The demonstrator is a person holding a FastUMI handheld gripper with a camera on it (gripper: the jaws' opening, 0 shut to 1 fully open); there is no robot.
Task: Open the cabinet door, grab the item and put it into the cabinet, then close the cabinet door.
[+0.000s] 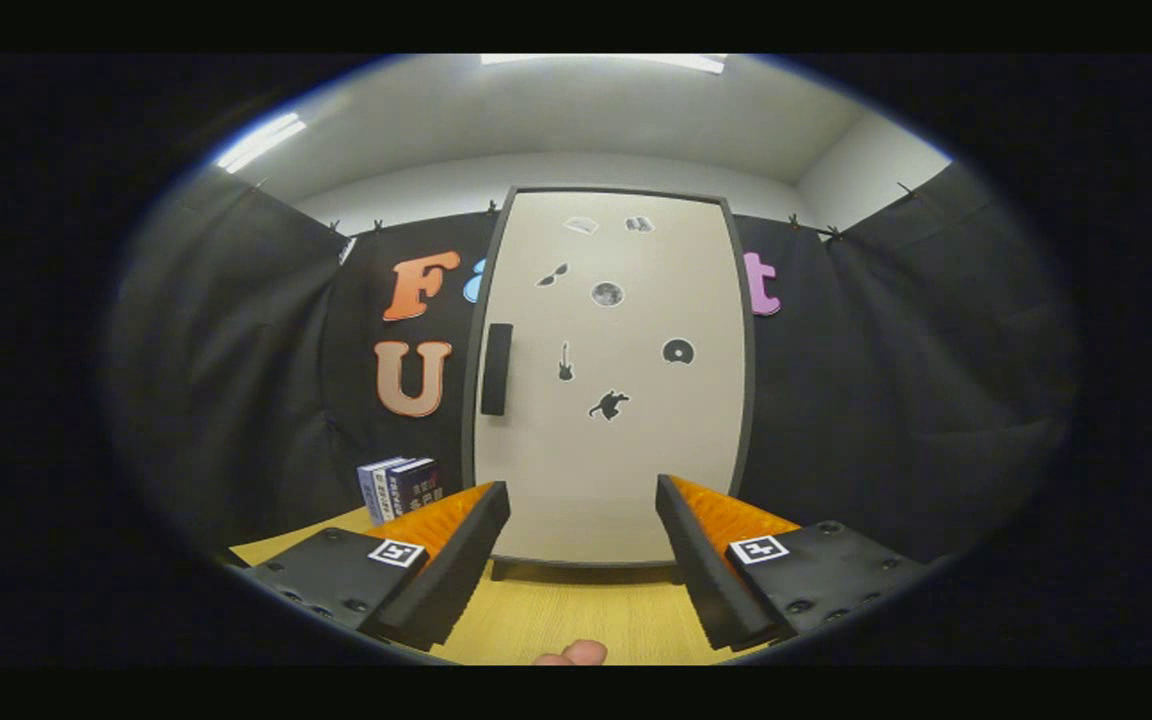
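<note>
A tall cabinet with a pale door [616,400] in a dark frame stands upright on the wooden table [586,620], straight beyond my fingers. The door is closed and carries several small dark stickers. Its dark vertical handle [496,368] sits at the door's left edge, about halfway up. To the left of the cabinet, against the wall, stands a small stack of upright books [401,488], partly hidden behind my left finger. My gripper [583,500] is open, fingers wide apart, nothing between them, well short of the door.
Black cloth walls close the booth on the left, right and behind the cabinet. A fingertip of a person's hand [573,655] shows just under the gripper. The table's surface stretches between my fingers and the cabinet's base.
</note>
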